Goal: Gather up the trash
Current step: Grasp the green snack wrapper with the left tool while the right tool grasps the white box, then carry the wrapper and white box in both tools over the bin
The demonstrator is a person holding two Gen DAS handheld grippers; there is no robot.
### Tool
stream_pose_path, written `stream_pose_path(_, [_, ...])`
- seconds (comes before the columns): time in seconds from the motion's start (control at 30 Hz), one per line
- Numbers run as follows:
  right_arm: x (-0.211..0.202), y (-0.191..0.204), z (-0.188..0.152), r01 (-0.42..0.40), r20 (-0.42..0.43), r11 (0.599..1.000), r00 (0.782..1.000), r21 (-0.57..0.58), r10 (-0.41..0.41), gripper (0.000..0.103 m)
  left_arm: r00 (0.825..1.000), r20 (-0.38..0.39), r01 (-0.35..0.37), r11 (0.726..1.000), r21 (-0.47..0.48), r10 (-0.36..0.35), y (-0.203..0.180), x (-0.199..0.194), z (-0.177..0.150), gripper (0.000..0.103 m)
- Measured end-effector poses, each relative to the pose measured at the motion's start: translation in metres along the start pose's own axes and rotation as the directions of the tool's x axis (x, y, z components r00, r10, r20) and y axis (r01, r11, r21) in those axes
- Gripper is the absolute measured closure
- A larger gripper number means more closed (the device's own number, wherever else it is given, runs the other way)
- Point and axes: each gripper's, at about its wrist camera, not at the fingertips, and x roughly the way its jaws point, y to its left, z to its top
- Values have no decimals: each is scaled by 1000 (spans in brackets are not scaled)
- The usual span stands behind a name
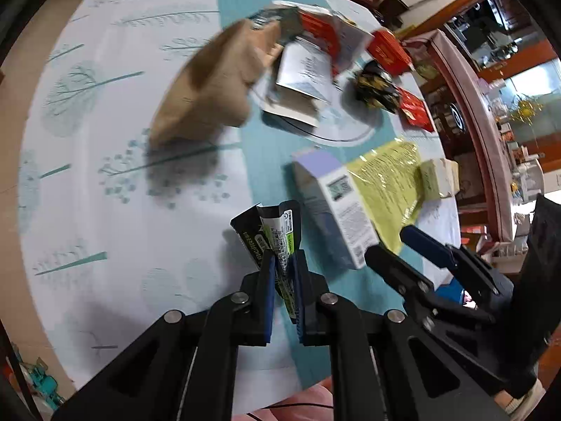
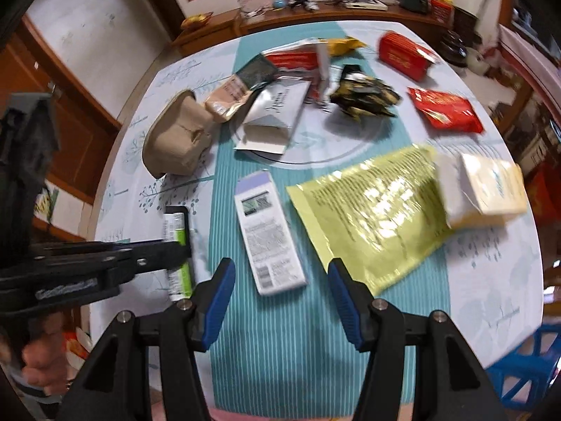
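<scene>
My left gripper (image 1: 282, 263) is shut on a black and green wrapper (image 1: 277, 231), held just above the tablecloth; it also shows in the right wrist view (image 2: 178, 245). My right gripper (image 2: 280, 273) is open and empty, its fingers either side of the near end of a white and lavender box (image 2: 268, 231). That box (image 1: 333, 207) lies next to a yellow-green foil bag (image 2: 371, 217). The right gripper's fingers (image 1: 392, 263) show at the box's near end in the left wrist view.
A brown paper cup carrier (image 2: 178, 140) lies at the left. Silver, red and black-yellow wrappers (image 2: 364, 94) lie on a glass turntable (image 2: 315, 154) behind. A red bag (image 2: 445, 108), a red box (image 2: 403, 54) and a cream box (image 2: 491, 189) lie at the right.
</scene>
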Motion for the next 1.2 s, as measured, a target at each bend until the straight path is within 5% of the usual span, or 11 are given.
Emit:
stream_pose_path(0.27, [38, 20, 16, 50, -39, 994, 998, -100, -54, 48, 998, 23, -55, 998, -25, 56, 25, -10, -2, 96])
stream_pose_path(0.37, [49, 27, 17, 56, -58, 991, 996, -124, -63, 65, 997, 28, -76, 997, -22, 76, 29, -13, -5, 96])
stream_pose_path(0.5, [47, 32, 15, 11, -60, 992, 998, -125, -19, 67, 995, 39, -89, 996, -28, 90, 30, -20, -10, 96])
stream_pose_path(0.87, [-11, 30, -11, -52, 1, 992, 999, -115, 52, 67, 986, 103, -130, 992, 0, 129, -10, -43, -45, 96])
stream_pose_path(1.2, [-89, -19, -87, -92, 61, 992, 993, -87, 98, 67, 982, 147, -127, 990, 56, 117, -92, -50, -129, 96])
